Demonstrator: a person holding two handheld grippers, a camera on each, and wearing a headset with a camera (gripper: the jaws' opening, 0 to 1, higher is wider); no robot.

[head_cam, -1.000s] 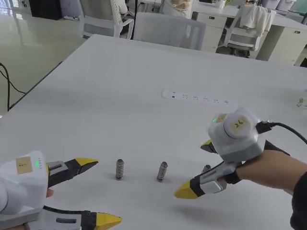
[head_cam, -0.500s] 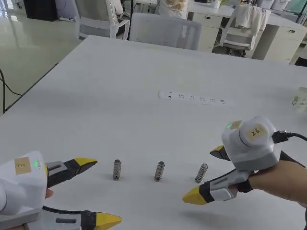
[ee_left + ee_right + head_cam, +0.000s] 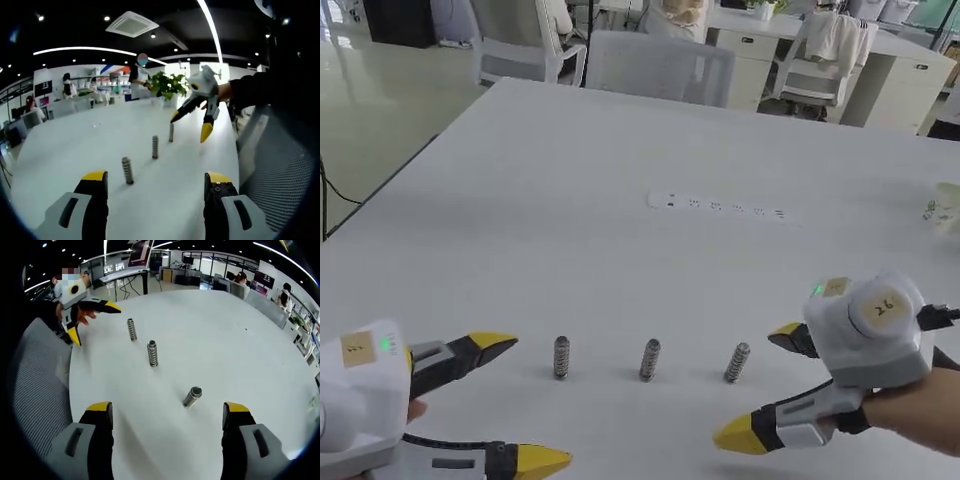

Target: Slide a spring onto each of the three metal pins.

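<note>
Rightward toward 4 o'clock, the right gripper (image 3: pixel 750 383) has drawn clear of the leaning third spring (image 3: pixel 737 362). It and the left gripper (image 3: pixel 535 400), at 8 o'clock, gape empty, probably because every spring looks seated.

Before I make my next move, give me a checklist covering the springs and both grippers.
1. Left spring stands upright: ok.
2. Middle spring stands close to upright: ok.
3. Right spring stands straight: not ok, it leans to one side.
4. A pin sits inside each spring: cannot tell, the coils hide whatever is within.
5. Left gripper open, empty and apart from the springs: ok.
6. Right gripper open and empty, touching no spring: ok.
</note>
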